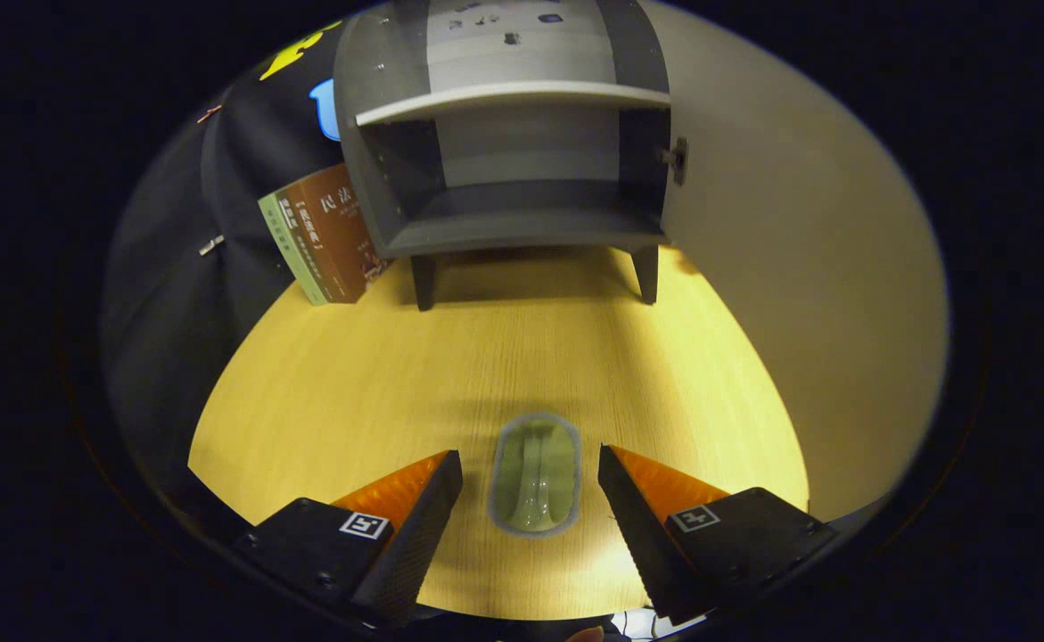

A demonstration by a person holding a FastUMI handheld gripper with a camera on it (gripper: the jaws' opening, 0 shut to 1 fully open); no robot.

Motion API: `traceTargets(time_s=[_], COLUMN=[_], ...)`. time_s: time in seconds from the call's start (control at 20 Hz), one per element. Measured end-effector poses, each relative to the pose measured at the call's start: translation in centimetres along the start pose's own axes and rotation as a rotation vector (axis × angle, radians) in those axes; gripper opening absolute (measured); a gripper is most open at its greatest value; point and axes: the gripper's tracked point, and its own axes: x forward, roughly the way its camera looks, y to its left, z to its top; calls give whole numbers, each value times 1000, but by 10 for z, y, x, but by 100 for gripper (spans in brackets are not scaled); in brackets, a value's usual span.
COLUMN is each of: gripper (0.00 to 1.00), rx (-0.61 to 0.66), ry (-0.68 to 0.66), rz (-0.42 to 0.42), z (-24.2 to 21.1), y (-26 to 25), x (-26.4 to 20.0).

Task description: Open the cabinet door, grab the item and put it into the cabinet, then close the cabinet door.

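Note:
A small grey cabinet on short legs stands at the far side of the wooden table. Its door is swung wide open to the right, showing two bare shelves inside. A pale green oval item with a grey rim lies flat on the table between my fingers. My gripper is open, with a finger on each side of the item and a gap on both sides. Neither finger touches it.
A brown and green book leans against the cabinet's left side. The open door fills the right side from the cabinet toward me. Black cloth wall lies to the left.

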Motion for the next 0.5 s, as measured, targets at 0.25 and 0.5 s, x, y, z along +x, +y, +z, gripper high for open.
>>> traceTargets(time_s=[0.25, 0.5], gripper=[89, 46], rx=[-28, -30], ry=[91, 95], rz=[-37, -83], z=[-20, -18], y=[-6, -12], x=[12, 12])
